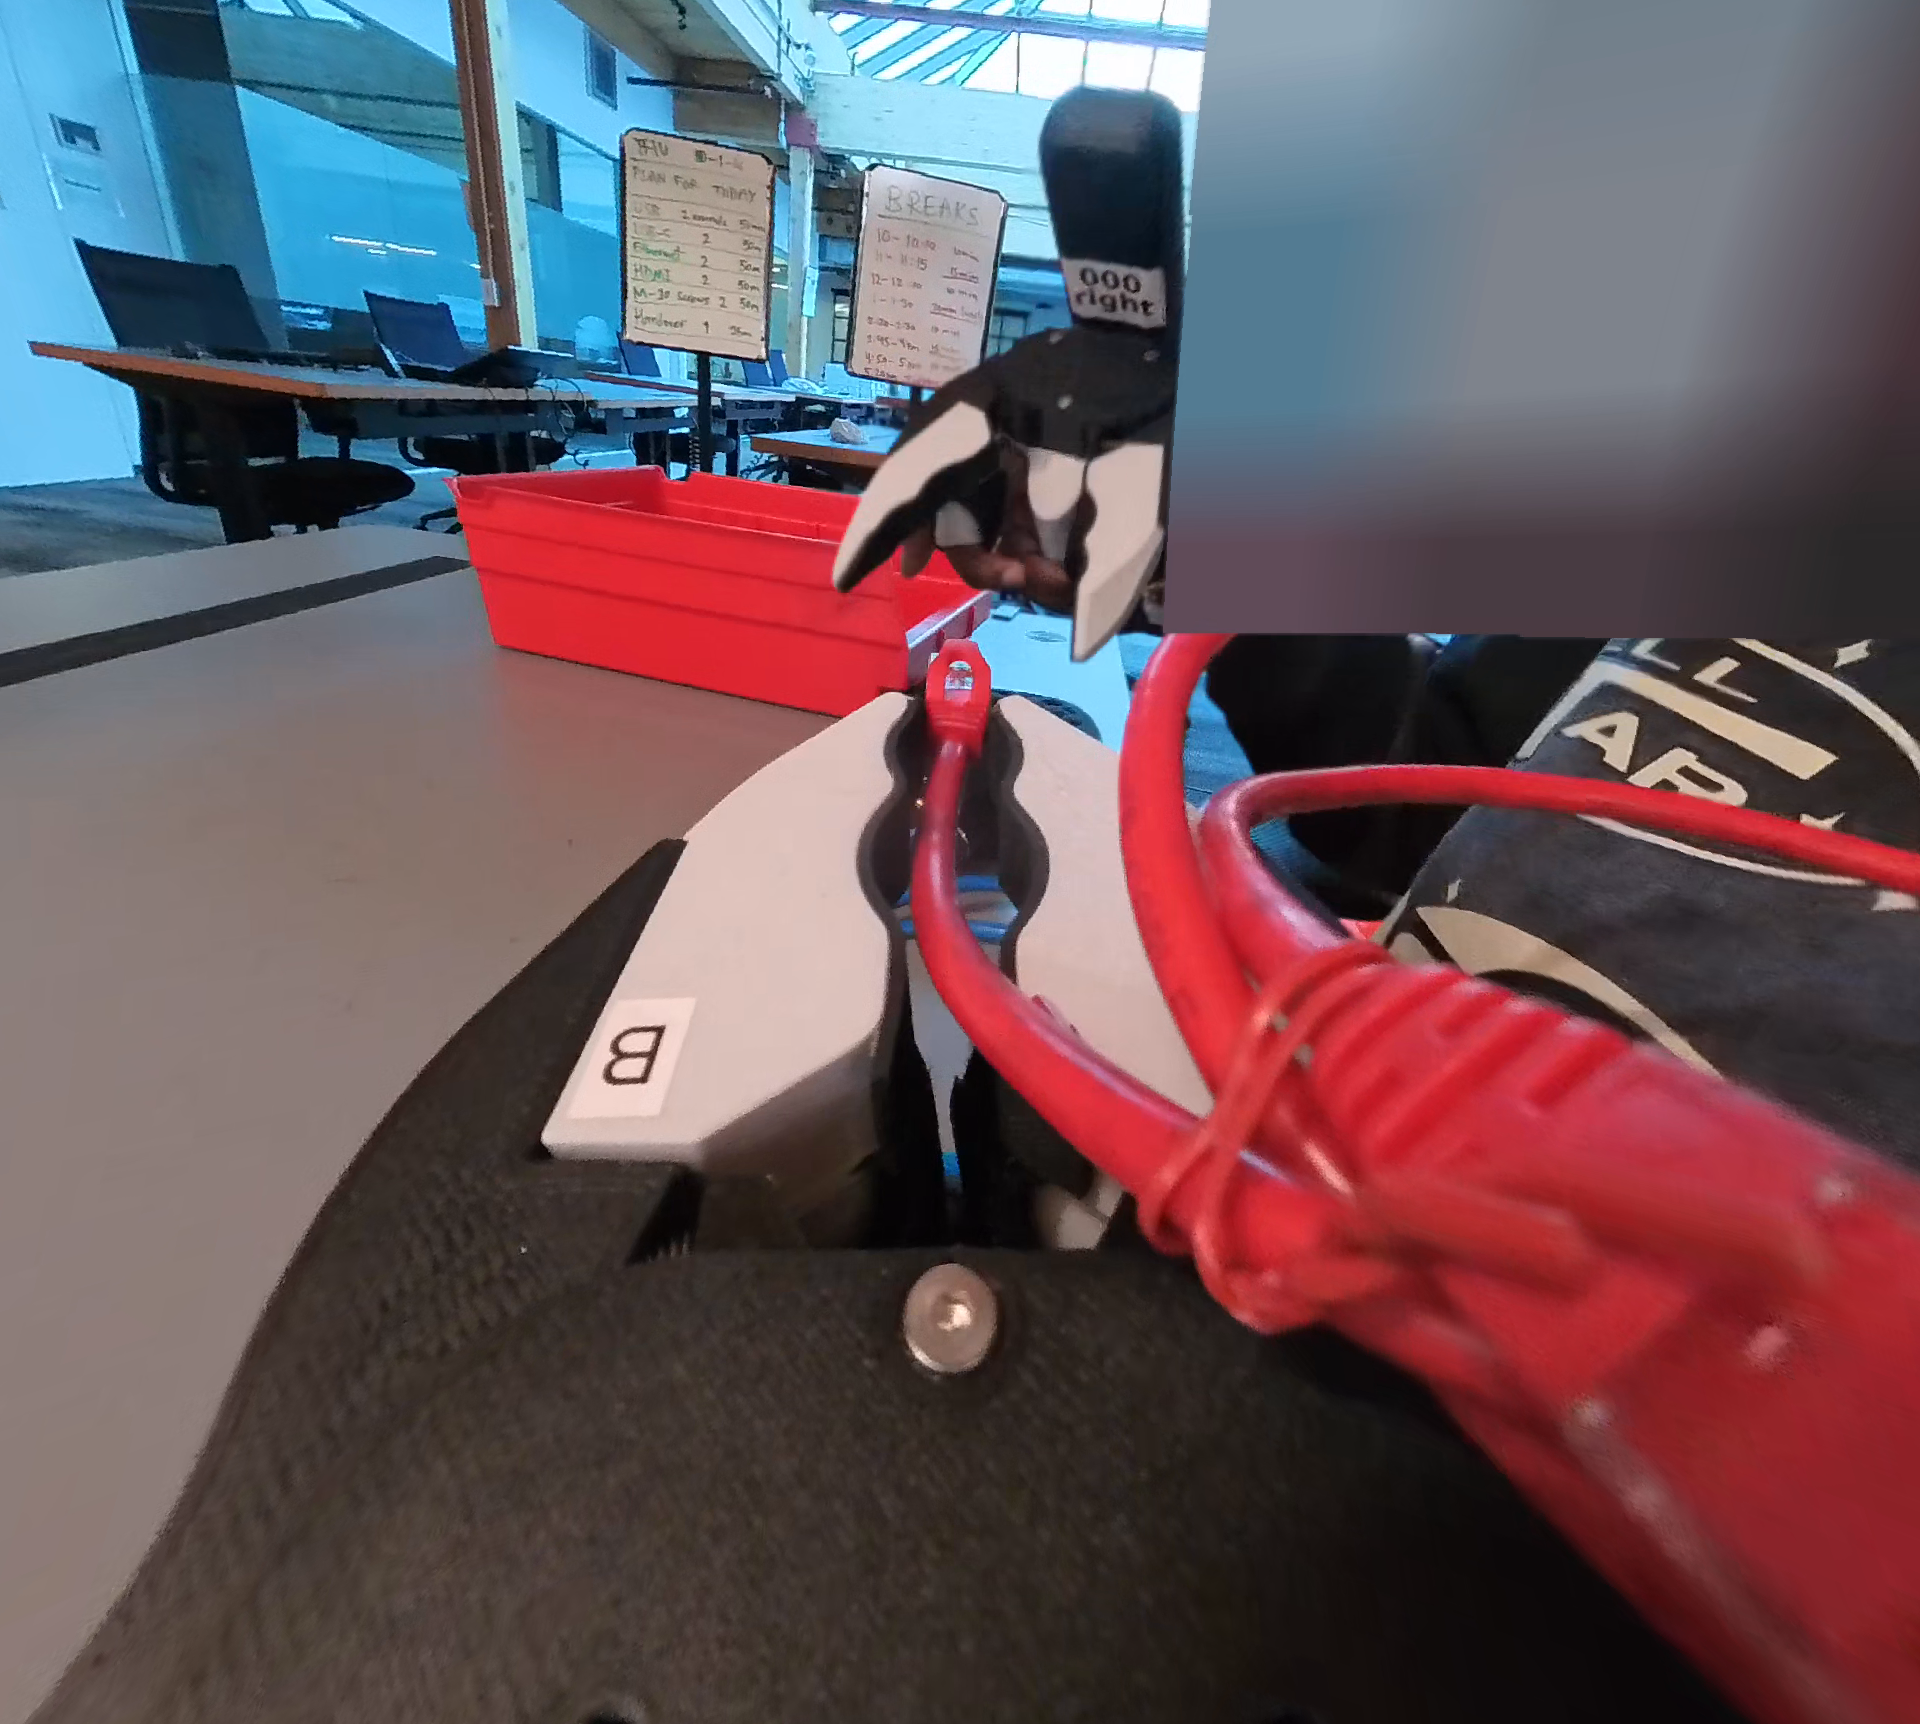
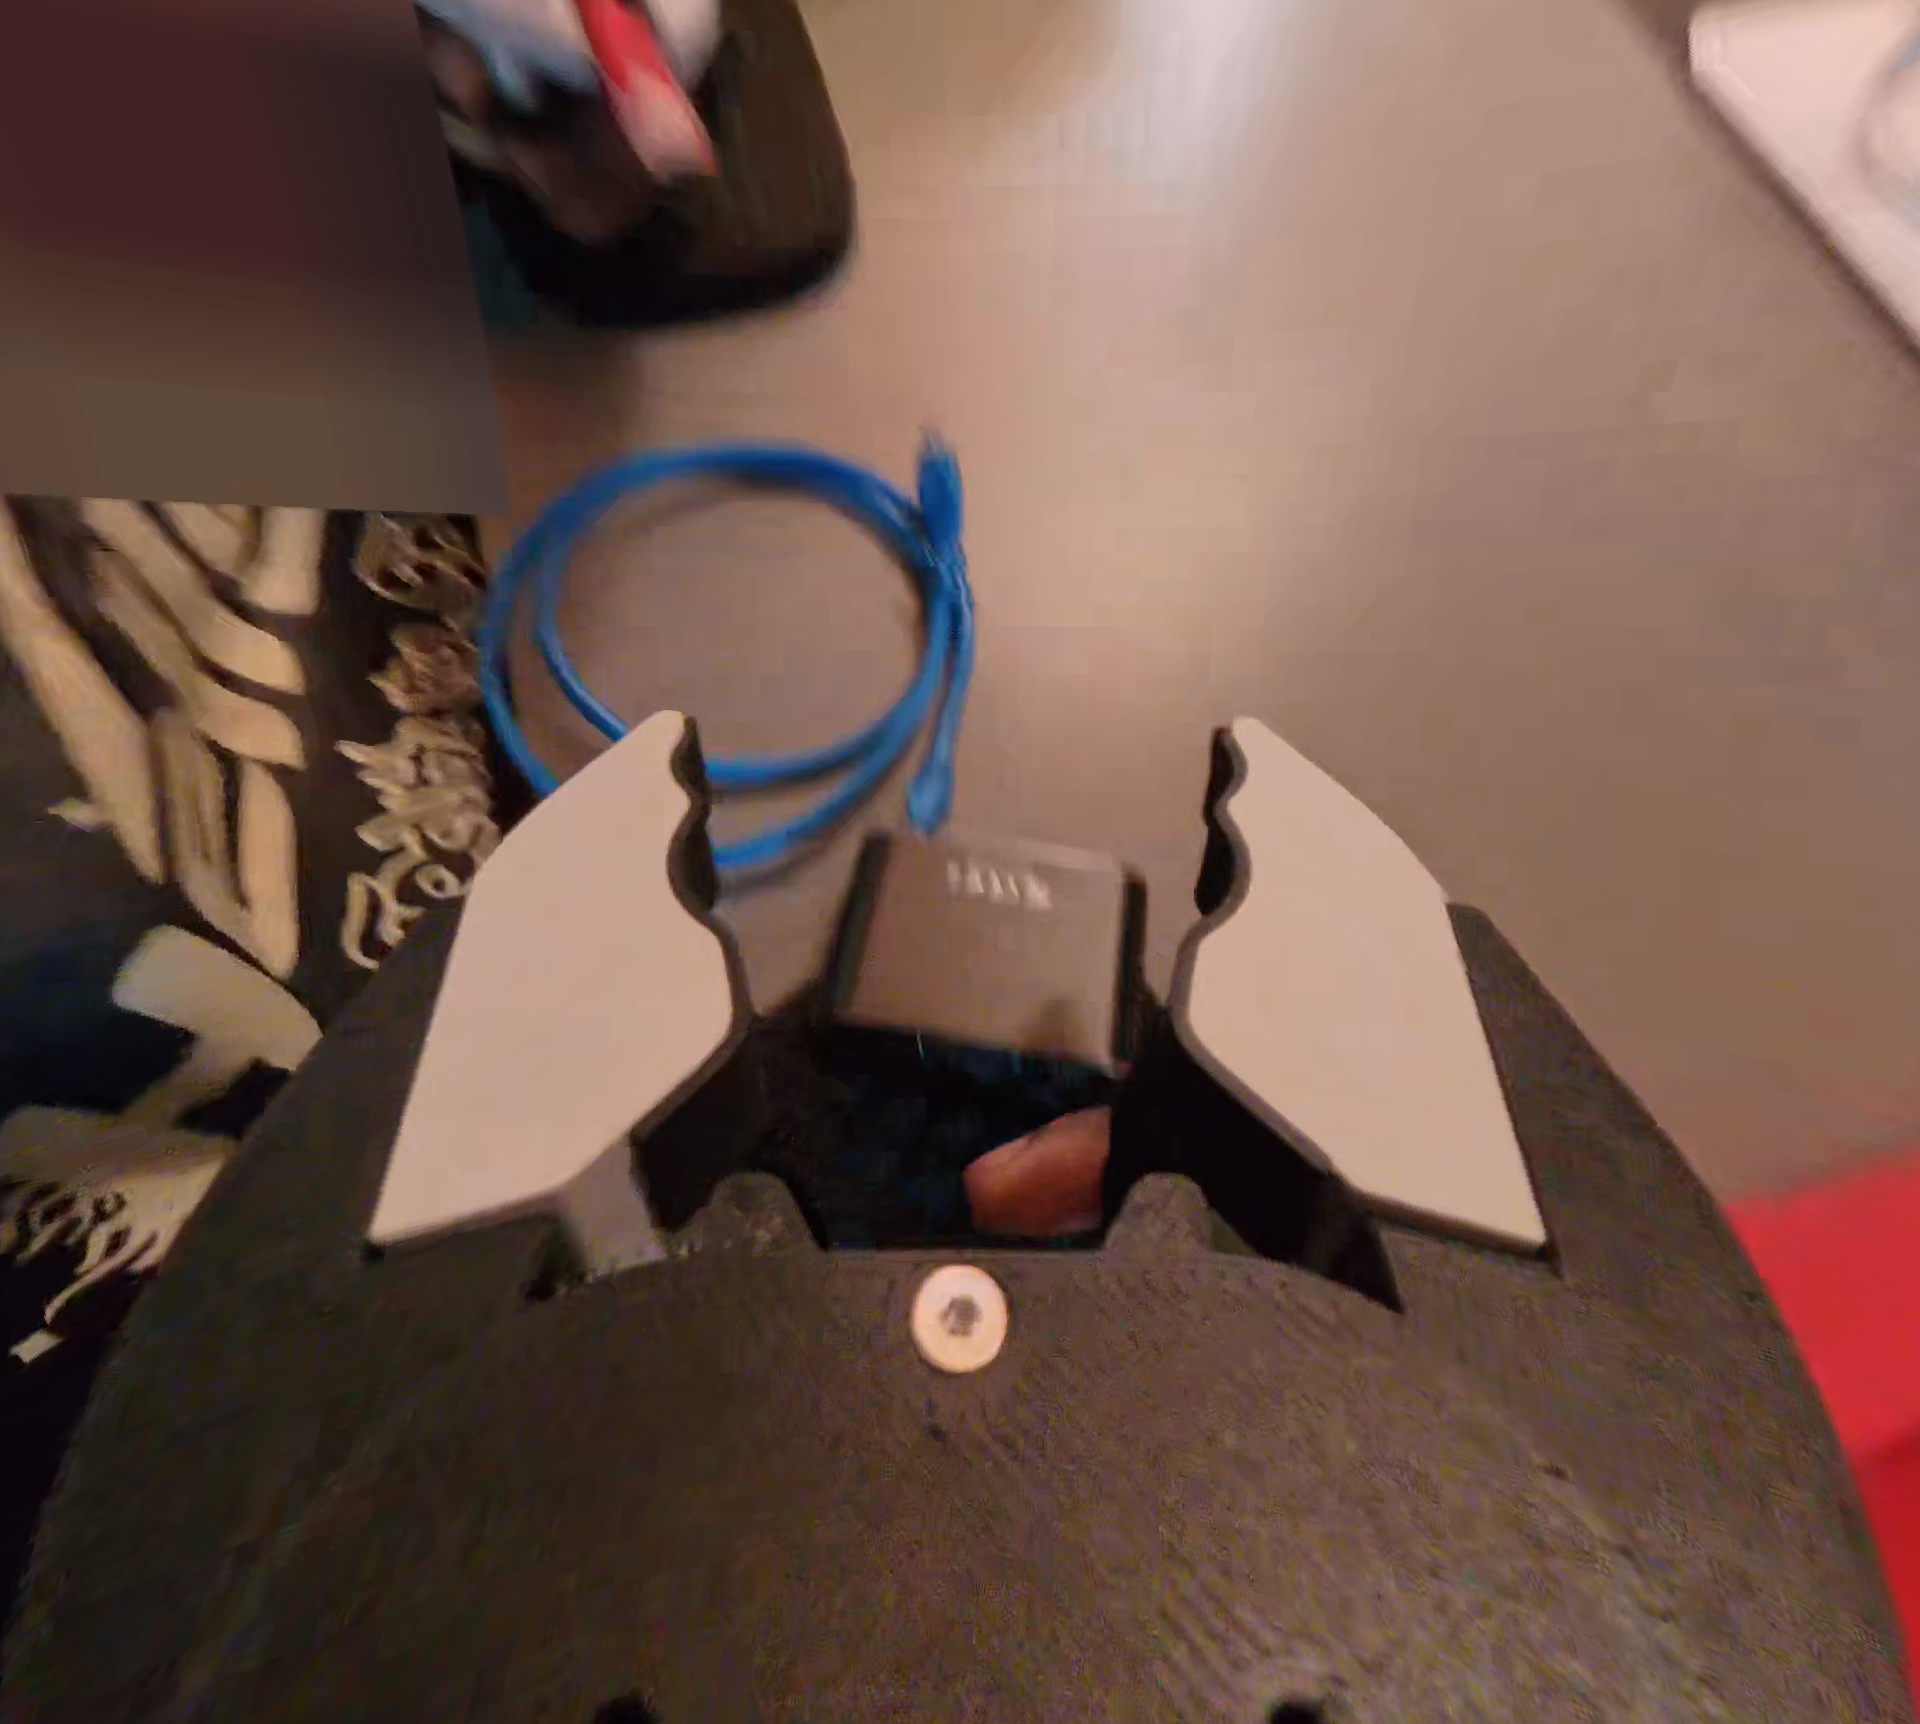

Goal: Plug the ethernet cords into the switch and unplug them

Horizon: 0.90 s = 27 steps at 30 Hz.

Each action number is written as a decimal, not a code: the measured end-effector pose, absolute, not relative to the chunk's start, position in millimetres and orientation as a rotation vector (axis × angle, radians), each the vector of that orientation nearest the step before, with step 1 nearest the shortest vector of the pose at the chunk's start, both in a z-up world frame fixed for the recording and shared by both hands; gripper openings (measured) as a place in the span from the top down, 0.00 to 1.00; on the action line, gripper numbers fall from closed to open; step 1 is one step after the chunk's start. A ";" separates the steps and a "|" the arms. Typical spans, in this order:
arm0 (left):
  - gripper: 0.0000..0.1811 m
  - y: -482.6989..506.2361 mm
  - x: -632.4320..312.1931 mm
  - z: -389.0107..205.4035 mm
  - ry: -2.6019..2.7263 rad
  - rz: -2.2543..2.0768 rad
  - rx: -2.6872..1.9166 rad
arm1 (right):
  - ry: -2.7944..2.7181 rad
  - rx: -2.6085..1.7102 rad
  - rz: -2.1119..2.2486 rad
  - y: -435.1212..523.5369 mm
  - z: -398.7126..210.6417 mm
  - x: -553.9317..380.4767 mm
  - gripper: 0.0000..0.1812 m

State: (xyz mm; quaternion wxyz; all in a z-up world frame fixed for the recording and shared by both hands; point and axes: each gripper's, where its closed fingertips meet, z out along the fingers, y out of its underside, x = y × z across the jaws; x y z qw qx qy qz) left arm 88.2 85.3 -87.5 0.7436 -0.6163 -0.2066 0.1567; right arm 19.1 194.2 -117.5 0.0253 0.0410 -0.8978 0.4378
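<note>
My left tool is clamped on the red cord just behind its plug. My right tool gapes wide and empty above the switch, beside the coiled blue cord on the desk.

Smooth matt grey table, glossy red plastic bin, rubbery red cord, rough black gripper body, shiny metal screw

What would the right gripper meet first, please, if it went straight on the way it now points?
Probably the dark switch, seen between the open right gripper fingers; the coiled blue cord lies just beyond. Blur leaves depth uncertain.
</note>
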 end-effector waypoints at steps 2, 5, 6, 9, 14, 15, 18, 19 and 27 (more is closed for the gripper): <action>0.93 85.5 88.4 -87.7 -0.451 0.352 -1.353 | -2.823 -0.035 1.071 210.6 -143.2 4.2 0.43; 0.93 86.4 88.4 -88.4 -0.449 0.357 -1.361 | -2.905 -0.157 0.774 226.7 -178.5 5.9 0.38; 0.93 86.9 88.7 -88.6 -0.446 0.362 -1.365 | -2.924 -0.167 0.719 229.1 -187.1 8.1 0.36; 0.94 88.4 89.0 -89.8 -0.441 0.378 -1.380 | -2.921 -0.196 0.654 229.5 -201.3 4.4 0.36; 0.94 88.3 87.9 -90.4 -0.448 0.382 -1.382 | -2.925 -0.143 0.605 228.0 -217.6 0.4 0.47; 0.94 87.8 87.2 -90.4 -0.453 0.378 -1.379 | -2.915 -0.134 0.658 223.8 -217.8 0.4 0.47; 0.93 86.1 86.7 -88.9 -0.458 0.366 -1.363 | -2.853 -0.041 0.793 215.6 -215.1 1.4 0.48; 0.93 84.0 87.4 -86.4 -0.456 0.361 -1.342 | -2.829 0.009 0.833 214.5 -213.4 2.3 0.49; 0.94 34.0 70.2 -66.4 -0.591 0.489 -1.134 | -2.529 0.291 1.570 197.0 -147.0 21.9 0.49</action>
